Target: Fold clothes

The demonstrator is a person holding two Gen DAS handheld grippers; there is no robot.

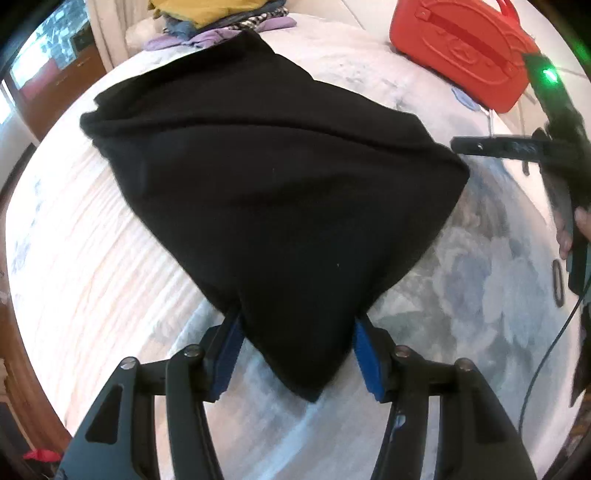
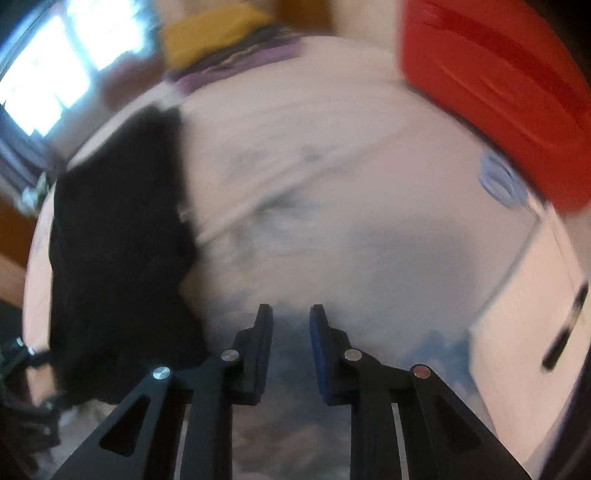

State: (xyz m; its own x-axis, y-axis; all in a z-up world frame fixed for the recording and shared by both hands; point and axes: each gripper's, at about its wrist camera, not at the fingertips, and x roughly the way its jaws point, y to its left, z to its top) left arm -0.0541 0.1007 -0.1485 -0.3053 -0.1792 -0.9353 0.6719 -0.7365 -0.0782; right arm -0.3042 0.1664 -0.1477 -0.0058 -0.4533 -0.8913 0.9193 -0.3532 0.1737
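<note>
Lying flat on the pale quilted bed [image 1: 92, 258], the black knit garment [image 1: 266, 192] has its near corner between the left gripper [image 1: 297, 325]'s spread jaws, not clearly pinched. The right gripper [image 2: 291, 314]'s jaws stand narrowly apart, empty. A shallow bite could slip, spoiling the fold.

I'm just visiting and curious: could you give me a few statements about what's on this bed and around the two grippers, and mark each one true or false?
1. A black garment lies on the bed. True.
2. The red case sits on top of the black garment. False: it lies apart, near the bed's far edge.
3. A corner of the black garment lies between the left gripper's jaws. True.
4. The right gripper holds the black garment. False: nothing is between its jaws; the garment lies off to one side.
5. A pile of clothes sits beyond the garment. True.
</note>
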